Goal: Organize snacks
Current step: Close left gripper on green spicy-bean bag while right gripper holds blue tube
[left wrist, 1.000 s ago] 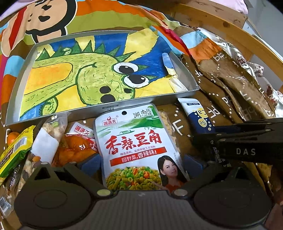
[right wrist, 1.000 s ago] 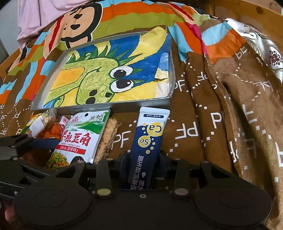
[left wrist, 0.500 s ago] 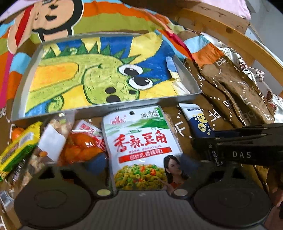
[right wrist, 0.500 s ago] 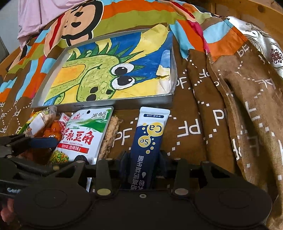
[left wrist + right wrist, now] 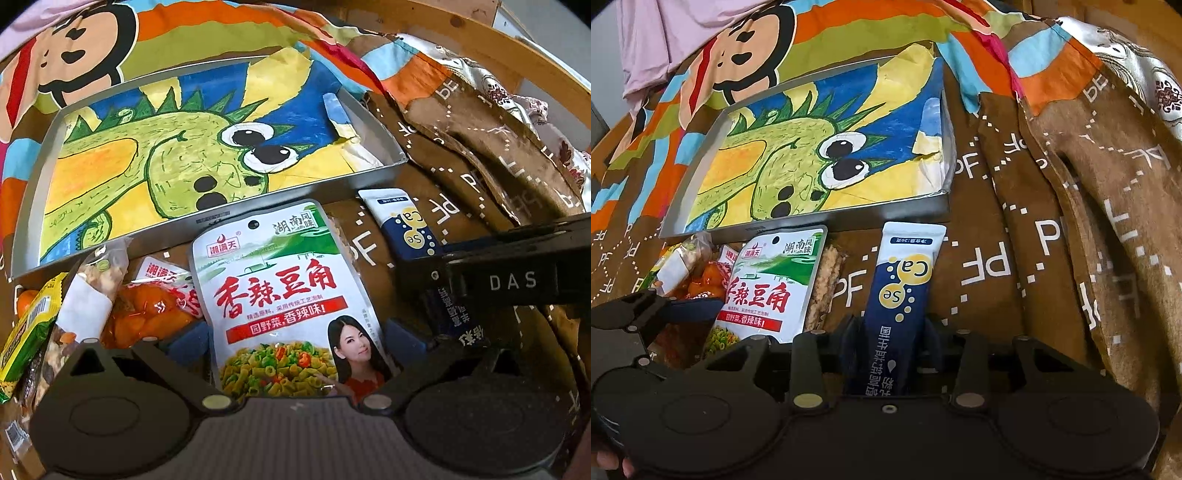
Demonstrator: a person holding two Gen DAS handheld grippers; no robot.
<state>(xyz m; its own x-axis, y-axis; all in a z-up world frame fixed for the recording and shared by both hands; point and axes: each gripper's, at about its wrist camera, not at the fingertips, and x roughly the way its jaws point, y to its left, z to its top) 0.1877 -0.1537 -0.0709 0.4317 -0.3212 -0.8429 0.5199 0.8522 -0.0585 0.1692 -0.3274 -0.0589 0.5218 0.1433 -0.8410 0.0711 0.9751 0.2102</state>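
Both claws angled downward — right claw (image 5: 890,332) opening around sachet (image 5: 905,280).

We note a grey tray (image 5: 225,218) lined with a green dinosaur drawing (image 5: 177,162) on blue and yellow — a white-green pouch (image 5: 280,295) with red lettering — a navy-white sachet (image 5: 901,288) with yellow circles, on brown cloth (image 5: 997,258) bearing white dotted letters.

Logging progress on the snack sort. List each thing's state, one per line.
Tray: holds no snacks, only a dinosaur drawing.
Green pouch: sealed, between left gripper pads.
Blue sachet: sealed, between right gripper pads, jaws opening.
Orange pack: sealed, lying outside tray.
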